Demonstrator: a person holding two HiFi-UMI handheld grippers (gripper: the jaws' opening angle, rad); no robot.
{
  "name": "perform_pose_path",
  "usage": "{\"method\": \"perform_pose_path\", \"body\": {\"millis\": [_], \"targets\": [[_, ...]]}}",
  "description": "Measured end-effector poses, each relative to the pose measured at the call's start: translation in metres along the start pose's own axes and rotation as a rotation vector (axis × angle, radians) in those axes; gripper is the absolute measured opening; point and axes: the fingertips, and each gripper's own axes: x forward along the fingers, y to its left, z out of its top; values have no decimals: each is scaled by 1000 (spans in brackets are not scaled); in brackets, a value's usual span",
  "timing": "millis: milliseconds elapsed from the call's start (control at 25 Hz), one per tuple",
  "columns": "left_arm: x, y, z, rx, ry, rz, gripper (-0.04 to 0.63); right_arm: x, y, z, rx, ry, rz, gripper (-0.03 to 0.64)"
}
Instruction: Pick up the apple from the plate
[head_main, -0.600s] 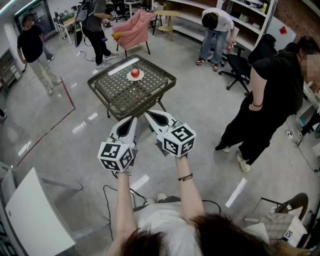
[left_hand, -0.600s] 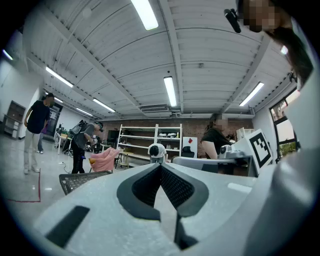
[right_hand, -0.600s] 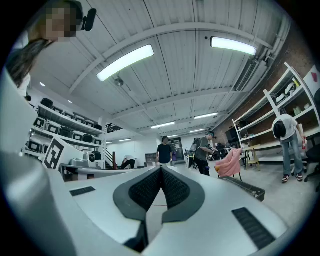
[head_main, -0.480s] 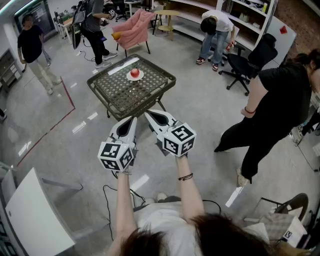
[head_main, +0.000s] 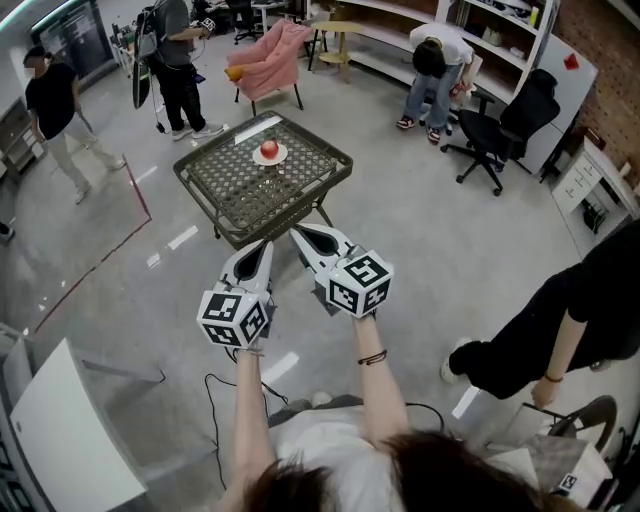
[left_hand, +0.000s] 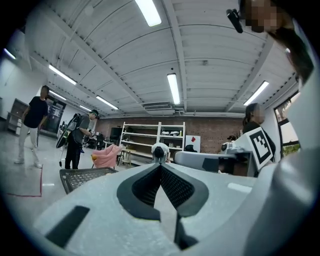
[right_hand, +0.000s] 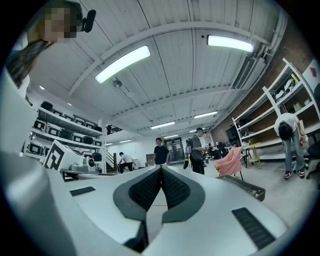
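Head view: left gripper (head_main: 266, 243) and right gripper (head_main: 298, 231) fingers pressed together, empty, well short of the apple (head_main: 269, 150)

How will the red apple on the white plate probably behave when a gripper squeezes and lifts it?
The apple looks round and smooth, so it may roll or slip in a loose grip. It seems firm, so it will probably keep its shape. The plate looks shallow, so a push could send the apple off.
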Motion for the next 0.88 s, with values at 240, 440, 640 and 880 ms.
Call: {"method": "perform_pose_path", "body": {"millis": [240,440,640,880], "targets": [[9,9,-5,-14,10,26,11,9,-11,-4,17,8,9,9],[19,25,-8,-13,19,33,11,25,-19,-11,9,22,10,9],[31,42,-21,-28,46,34,11,43,-31,-28,12,51,8,9],[59,71,-28,-46,59,23,11,75,-56,-34,21,63,1,9]]}}
